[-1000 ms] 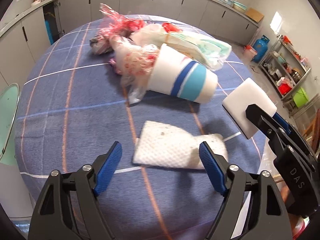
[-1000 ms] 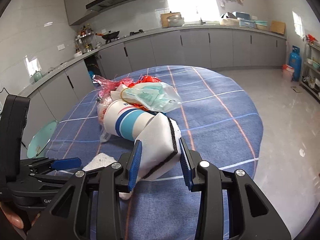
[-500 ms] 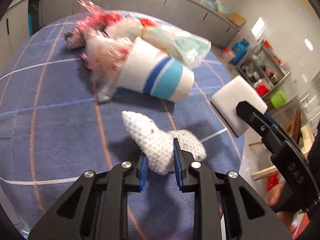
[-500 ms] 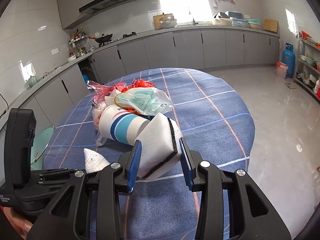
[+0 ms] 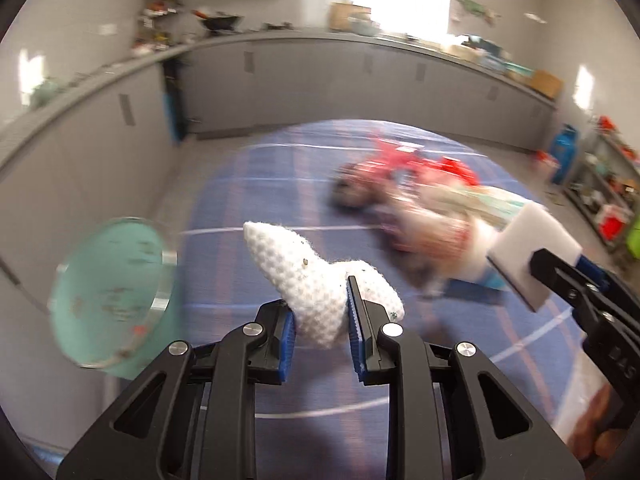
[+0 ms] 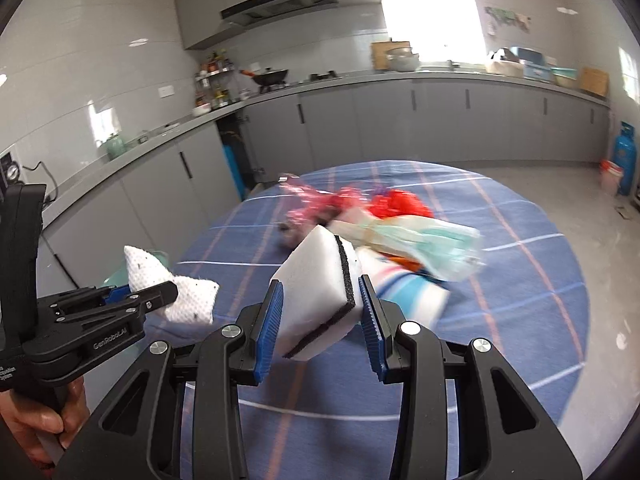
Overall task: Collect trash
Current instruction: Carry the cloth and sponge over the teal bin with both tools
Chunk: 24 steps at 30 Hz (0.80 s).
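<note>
Left wrist view: left gripper (image 5: 321,322) pinching a crumpled white towel (image 5: 308,276), lifted clear of the blue tablecloth (image 5: 240,208). Grip only on the lower fold; upper flap loose and pointing up, so likely to slip out on a fast swing. Teal bin (image 5: 108,292) low at left, beside the table edge; overshooting or releasing early would drop the towel on the floor. Remaining trash pile (image 5: 404,208) blurred, well apart.

Right wrist view: right gripper (image 6: 320,322) clamped on a white sponge (image 6: 320,280) with a dark layer, held above the cloth. Sponge seated skewed between the pads, so could twist free. Striped cup (image 6: 412,292) and bagged litter (image 6: 416,240) lying just behind; a careless sweep could knock the cup rolling off the table. Left gripper (image 6: 160,292) close at left; collision possible.
</note>
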Motion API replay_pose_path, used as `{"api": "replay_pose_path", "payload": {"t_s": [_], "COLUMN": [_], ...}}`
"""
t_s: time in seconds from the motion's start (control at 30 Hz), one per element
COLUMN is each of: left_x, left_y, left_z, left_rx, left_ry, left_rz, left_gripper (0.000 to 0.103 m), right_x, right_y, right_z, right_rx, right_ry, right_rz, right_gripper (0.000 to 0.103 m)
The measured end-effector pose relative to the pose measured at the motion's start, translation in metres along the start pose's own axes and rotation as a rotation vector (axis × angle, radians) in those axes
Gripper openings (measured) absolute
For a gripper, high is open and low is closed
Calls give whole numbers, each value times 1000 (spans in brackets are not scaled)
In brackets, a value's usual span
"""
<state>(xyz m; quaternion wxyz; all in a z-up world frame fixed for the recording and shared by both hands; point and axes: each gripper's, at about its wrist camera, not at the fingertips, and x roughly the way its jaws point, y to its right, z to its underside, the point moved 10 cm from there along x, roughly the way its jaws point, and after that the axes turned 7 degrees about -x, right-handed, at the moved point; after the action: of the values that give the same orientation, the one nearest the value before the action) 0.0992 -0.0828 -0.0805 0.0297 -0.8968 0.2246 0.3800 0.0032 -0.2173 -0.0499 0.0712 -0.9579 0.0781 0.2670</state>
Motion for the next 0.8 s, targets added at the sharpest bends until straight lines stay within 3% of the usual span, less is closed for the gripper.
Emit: {"api": "replay_pose_path", "payload": {"t_s": [0.3,0.8], "left_x": [-6,-14], "left_y": [-94,-228], "left_z": [-12,-14], "left_rx": [-112,-313], "left_ry": [28,43], "left_rz": [-184,-323], "left_gripper": [24,23], "right_x": [40,81], "right_y": [-88,-194], "right_z": [-29,-46], "right_rx": [-96,-178], "right_ry": [-9,-36], "right_rz": [-123,-265], "right_gripper": [38,38]}}
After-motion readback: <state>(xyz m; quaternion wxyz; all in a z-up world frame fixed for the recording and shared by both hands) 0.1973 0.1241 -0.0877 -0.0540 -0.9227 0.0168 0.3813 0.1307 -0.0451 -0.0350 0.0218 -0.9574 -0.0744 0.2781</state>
